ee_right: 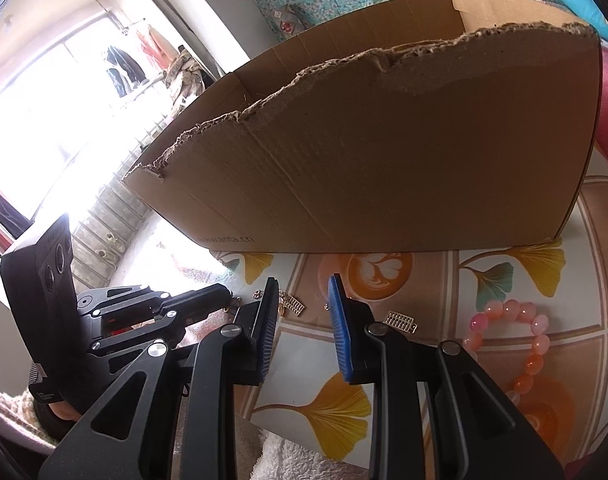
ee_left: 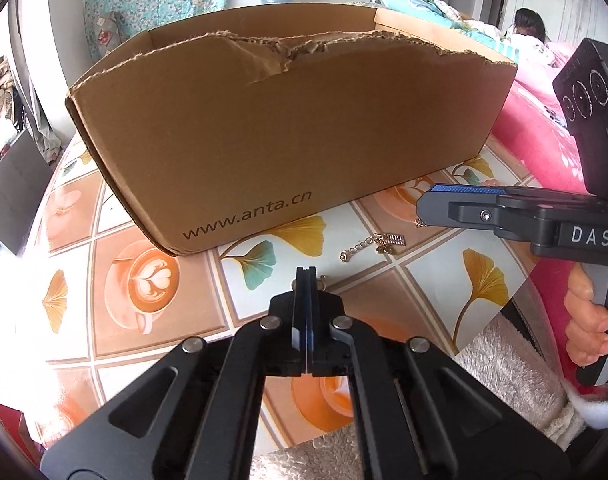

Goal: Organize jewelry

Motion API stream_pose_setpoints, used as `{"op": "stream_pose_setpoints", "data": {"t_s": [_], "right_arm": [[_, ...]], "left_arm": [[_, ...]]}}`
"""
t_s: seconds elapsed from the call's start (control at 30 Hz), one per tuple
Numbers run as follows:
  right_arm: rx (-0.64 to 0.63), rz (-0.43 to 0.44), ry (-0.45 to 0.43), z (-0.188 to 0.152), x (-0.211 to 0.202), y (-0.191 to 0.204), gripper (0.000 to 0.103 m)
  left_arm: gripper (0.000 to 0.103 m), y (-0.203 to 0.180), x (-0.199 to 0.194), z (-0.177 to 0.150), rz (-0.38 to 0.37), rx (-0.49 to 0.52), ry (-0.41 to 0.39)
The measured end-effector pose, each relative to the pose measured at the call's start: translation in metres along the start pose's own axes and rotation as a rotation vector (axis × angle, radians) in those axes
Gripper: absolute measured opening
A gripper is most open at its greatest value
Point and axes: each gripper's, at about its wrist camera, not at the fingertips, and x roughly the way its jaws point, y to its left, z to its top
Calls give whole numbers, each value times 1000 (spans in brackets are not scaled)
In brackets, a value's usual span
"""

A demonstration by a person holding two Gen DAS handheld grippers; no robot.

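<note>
A gold chain (ee_left: 370, 245) with small charms lies on the patterned tablecloth (ee_left: 152, 208), in the strip of open cloth before the cardboard box (ee_left: 288, 132). The left gripper (ee_left: 306, 273) has its jaws pressed together at the chain's near end; a small ring shows just beside the tips, but whether it is pinched I cannot tell. The right gripper (ee_right: 302, 288) hangs above the charms with jaws partly spread, nothing between them. A second gold charm (ee_right: 401, 321) and a pink bead bracelet (ee_right: 516, 340) lie to its right. The box's torn upper edge stands tall behind; the cloth's edge runs close below, beside a fleecy sleeve (ee_left: 516, 368).
</note>
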Motion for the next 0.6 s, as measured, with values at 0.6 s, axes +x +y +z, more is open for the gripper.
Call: {"op": "stream_pose_setpoints", "data": {"t_s": [0.6], "right_arm": [[-334,-37,116,-7,54,86,34]], "left_arm": [[0,47,-14,-14,21,-132,-62]]}}
